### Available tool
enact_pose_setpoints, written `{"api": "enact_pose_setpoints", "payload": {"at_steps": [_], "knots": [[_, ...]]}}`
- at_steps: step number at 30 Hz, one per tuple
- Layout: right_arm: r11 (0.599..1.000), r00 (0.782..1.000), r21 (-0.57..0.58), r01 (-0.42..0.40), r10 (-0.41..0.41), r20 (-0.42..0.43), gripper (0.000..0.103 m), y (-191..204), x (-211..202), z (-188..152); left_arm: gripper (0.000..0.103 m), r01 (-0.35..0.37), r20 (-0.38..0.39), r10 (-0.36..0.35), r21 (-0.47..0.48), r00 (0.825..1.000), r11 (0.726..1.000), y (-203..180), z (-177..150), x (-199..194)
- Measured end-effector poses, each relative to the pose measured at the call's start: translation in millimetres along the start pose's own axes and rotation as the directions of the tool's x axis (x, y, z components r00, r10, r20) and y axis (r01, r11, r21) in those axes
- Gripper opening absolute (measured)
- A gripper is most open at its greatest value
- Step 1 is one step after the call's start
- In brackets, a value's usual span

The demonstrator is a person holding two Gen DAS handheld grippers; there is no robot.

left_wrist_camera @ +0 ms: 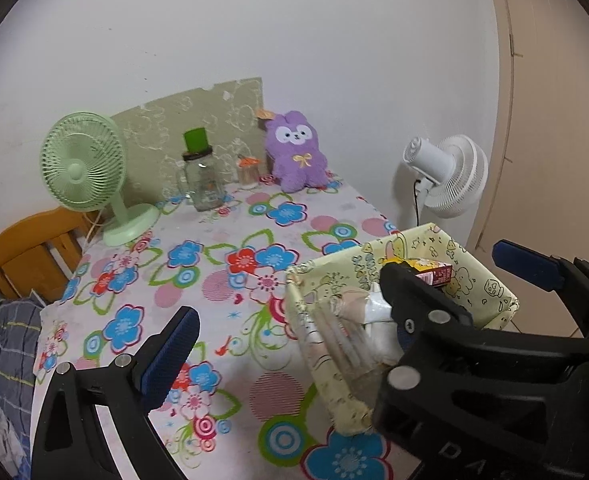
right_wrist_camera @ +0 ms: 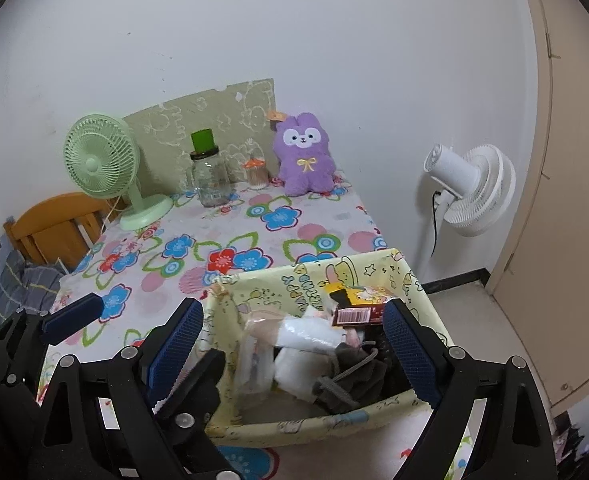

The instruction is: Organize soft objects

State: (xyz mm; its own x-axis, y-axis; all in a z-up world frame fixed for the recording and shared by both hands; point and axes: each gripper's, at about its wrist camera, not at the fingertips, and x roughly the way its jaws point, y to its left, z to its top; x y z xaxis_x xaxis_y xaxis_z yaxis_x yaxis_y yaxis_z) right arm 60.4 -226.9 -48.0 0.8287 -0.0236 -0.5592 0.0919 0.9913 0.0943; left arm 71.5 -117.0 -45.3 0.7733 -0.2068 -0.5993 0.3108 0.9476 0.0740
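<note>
Yellow fabric bin (right_wrist_camera: pixel 374 420) (printed "HAPPY"), red barcoded carton (right_wrist_camera: pixel 352 315), both claws open

Ahead of me the tabletop (right_wrist_camera: pixel 230 240) wears a flowered cloth. At its far left a green desk fan (right_wrist_camera: pixel 102 164) stands upright. Right of it stands a glass jar (right_wrist_camera: pixel 210 184) with a green cup upside down on its lid, then a small orange-lidded jar (right_wrist_camera: pixel 255 174). Behind them a patterned board (right_wrist_camera: pixel 206 128) leans on the wall. A white floor fan (right_wrist_camera: pixel 470 190) stands beyond the tabletop's right edge; a wooden chair (right_wrist_camera: pixel 54 224) sits at the left.
</note>
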Motion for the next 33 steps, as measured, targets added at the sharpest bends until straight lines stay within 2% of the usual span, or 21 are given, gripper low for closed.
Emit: {"api": "enact_pose_setpoints", "payload": {"at_steps": [16, 20, 25, 31, 33], "knots": [[0.999, 0.997, -0.025, -0.023, 0.025, 0.075, 0.095, 44.9, -36.3, -2.7, 0.103, -0.085, 0.098, 0.094, -0.088, 0.991, 0.992, 63.0, -16.5, -49.1], [0.999, 0.994, -0.029, -0.022, 0.025, 0.107, 0.095, 52.3, -45.2, -4.6, 0.103, -0.117, 0.119, 0.132, -0.119, 0.984, 0.986, 81.3, -23.4, -61.8], [0.999, 0.991, -0.020, -0.041, 0.043, 0.125, 0.095, 57.2, -50.8, -7.2, 0.103, -0.200, 0.135, 0.224, -0.171, 0.965, 0.965, 106.4, -31.5, -74.6], [0.999, 0.990, -0.034, -0.034, 0.038, 0.134, 0.095, 60.8, -55.9, -11.7, 0.103, -0.201, 0.140, 0.233, -0.210, 0.962, 0.957, 124.0, -40.8, -84.4], [0.999, 0.991, -0.032, -0.036, 0.040, 0.131, 0.095, 62.1, -56.8, -14.1, 0.103, -0.190, 0.135, 0.220, -0.207, 0.966, 0.960, 125.9, -42.5, -84.3]]}}
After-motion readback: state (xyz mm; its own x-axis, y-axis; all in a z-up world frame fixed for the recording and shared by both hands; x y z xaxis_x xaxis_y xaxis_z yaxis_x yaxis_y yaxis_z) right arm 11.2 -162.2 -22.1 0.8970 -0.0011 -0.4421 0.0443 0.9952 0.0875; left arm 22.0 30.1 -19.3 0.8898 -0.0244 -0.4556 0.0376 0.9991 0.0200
